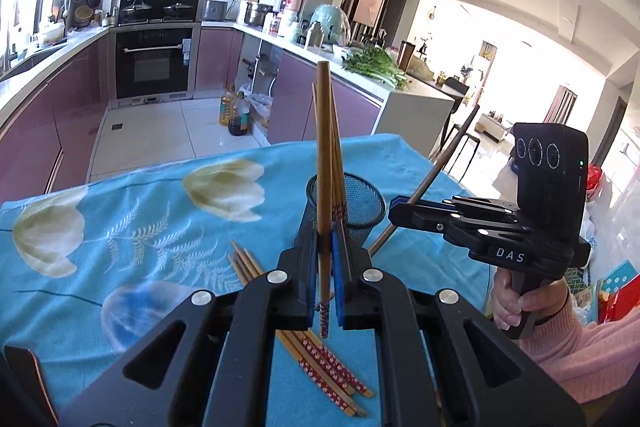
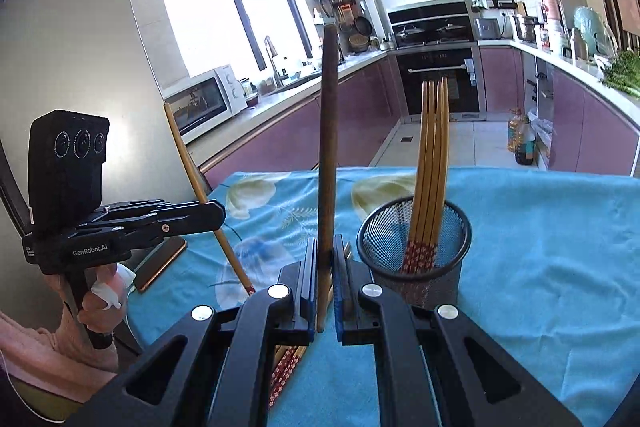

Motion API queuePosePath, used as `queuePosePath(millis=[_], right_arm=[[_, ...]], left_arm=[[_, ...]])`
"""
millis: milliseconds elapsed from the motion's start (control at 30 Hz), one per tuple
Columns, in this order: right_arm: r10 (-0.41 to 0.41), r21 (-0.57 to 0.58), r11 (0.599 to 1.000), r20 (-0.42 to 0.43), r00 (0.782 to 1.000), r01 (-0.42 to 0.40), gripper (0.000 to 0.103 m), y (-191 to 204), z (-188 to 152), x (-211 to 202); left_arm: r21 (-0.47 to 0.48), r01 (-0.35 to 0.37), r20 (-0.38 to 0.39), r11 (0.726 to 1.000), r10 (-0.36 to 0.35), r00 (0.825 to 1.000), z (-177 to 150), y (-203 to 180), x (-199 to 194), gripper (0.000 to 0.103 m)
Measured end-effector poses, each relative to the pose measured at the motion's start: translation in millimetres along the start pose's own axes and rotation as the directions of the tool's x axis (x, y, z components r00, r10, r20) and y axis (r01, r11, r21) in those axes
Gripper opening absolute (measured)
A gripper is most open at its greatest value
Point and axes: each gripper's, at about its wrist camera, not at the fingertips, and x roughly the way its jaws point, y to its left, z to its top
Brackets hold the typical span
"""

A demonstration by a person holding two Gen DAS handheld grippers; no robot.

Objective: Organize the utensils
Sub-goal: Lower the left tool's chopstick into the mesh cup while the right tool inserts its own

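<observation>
A microwave point(image 2: 208, 103) sits left of the oven point(image 2: 438, 75); oil bottles point(image 1: 236, 111) stand on the floor.

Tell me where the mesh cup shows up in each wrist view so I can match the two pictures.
Left wrist view: the mesh cup sits centre, just right of the left gripper and partly hidden behind it.
Right wrist view: the mesh cup stands right of centre, beside the right gripper, chopsticks upright inside.
Shared landmark: the black oven at the back wall.

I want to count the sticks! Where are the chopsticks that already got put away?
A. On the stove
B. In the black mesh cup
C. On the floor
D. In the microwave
B: a bunch of chopsticks stands upright inside the black mesh cup on the blue cloth.
</observation>
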Motion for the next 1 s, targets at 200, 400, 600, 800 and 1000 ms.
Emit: queuePosePath(millis=[200, 400, 600, 800, 1000], right_arm=[[-0.014, -0.032, 0.999, 0.06, 0.998, 0.016, 0.006, -2.8, 20.7, -16.8], [-0.044, -0.045, 0.998, 0.112, 0.993, 0.05, 0.006, -11.2, 40.0, -31.6], [-0.063, -0.056, 0.996, 0.164, 0.985, 0.073, 0.006, -14.6, 51.6, -41.5], [-0.081, -0.044, 0.995, 0.184, 0.98, 0.091, 0.006, -26.8, 61.6, -36.7], [-0.119, -0.041, 0.991, 0.145, 0.982, 0.126, 0.006, -31.5, 58.1, -19.0]], left_arm=[[-0.001, 0.028, 0.052, 1.0, -0.028, 0.998, 25.7, -5.9, 2.6, 0.007], [0.017, 0.041, 0.1, 0.999, -0.043, 0.994, 52.1, -16.2, 4.7, 0.007], [0.058, 0.037, 0.148, 0.998, -0.045, 0.988, 73.5, -30.2, 4.4, 0.007], [0.076, 0.012, 0.162, 0.997, -0.024, 0.986, 87.0, -39.7, 13.6, 0.007], [0.1, -0.02, 0.113, 0.995, 0.008, 0.994, 87.0, -45.3, 38.2, 0.007]])
